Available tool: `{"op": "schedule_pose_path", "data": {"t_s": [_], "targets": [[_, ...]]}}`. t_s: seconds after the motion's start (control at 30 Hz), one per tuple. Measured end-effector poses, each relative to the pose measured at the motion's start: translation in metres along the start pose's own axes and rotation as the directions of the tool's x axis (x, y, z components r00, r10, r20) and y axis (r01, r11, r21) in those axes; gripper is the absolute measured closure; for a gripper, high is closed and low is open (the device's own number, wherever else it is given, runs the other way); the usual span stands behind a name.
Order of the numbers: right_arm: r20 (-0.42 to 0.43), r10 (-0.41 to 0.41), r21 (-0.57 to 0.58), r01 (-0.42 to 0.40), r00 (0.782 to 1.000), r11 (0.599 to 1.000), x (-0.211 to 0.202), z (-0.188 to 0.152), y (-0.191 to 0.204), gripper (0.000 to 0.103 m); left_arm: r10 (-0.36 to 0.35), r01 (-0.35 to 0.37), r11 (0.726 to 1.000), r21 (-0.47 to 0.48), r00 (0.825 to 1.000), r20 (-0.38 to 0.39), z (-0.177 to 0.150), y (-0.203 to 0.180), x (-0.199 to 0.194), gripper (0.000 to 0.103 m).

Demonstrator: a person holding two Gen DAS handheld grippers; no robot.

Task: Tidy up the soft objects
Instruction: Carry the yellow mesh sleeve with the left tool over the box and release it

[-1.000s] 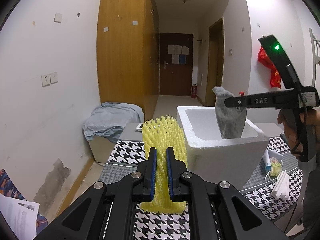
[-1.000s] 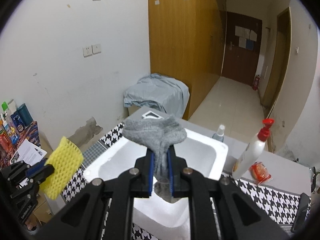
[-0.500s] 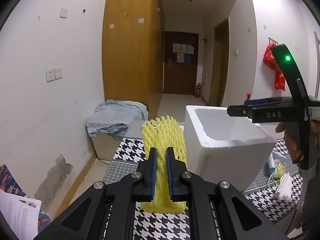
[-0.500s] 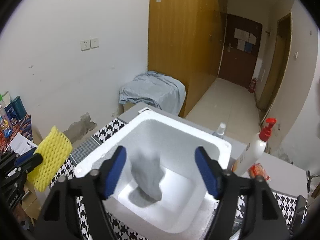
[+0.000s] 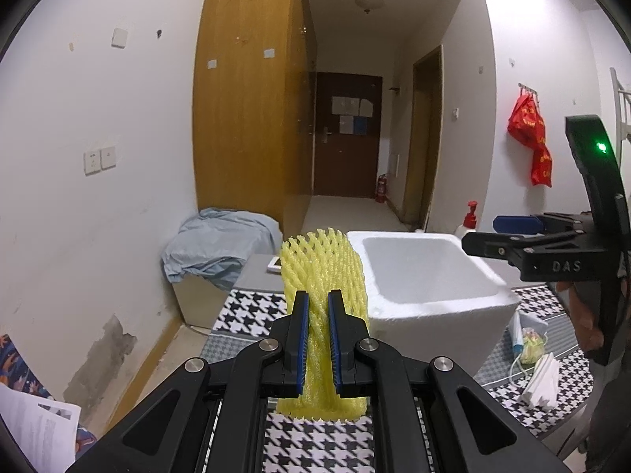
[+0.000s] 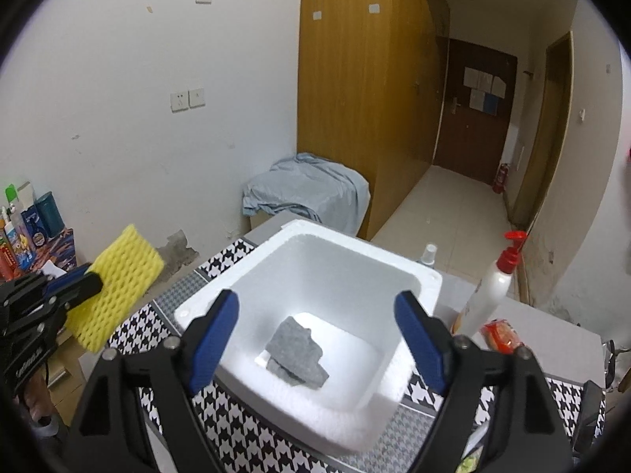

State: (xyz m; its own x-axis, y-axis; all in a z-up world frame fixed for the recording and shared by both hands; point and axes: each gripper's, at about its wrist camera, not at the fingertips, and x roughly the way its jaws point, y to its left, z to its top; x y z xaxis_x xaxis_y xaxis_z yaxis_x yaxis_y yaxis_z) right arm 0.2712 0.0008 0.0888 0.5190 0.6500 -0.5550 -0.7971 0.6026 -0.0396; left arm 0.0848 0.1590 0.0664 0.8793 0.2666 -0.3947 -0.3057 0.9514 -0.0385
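My left gripper [image 5: 316,339] is shut on a yellow foam net sleeve [image 5: 321,268] and holds it above the houndstooth cloth, left of a white foam box [image 5: 434,299]. In the right wrist view the sleeve [image 6: 118,287] shows at the left, still apart from the box [image 6: 394,276]. My right gripper [image 6: 315,339] is open and empty above the box. A grey sock [image 6: 295,351] lies crumpled on the box floor. From the left wrist view the right gripper [image 5: 508,232] hovers over the box's right side.
A pump bottle [image 6: 493,287] and a red packet [image 6: 501,335] stand right of the box. A small spray bottle [image 6: 428,254] is behind it. A cabinet with a blue-grey cloth [image 5: 221,248] stands by the wall. Papers and bottles [image 6: 27,232] are at the far left.
My right gripper opened and dropped the grey sock, which now lies in the box. My left gripper keeps hold of the yellow sleeve and has moved a little.
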Motion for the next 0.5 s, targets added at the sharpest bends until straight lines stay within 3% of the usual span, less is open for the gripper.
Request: {"op": "schedule_pose_path", "data": {"t_s": [0.5], "targets": [[0.047,-0.022,0.048,0.019,0.999,0.999,-0.037,-0.016,-0.020,0.019,-0.097,0.097,0.994,0.052,0.995,0.004,0.029,-0.040,0.013,0.093]]}}
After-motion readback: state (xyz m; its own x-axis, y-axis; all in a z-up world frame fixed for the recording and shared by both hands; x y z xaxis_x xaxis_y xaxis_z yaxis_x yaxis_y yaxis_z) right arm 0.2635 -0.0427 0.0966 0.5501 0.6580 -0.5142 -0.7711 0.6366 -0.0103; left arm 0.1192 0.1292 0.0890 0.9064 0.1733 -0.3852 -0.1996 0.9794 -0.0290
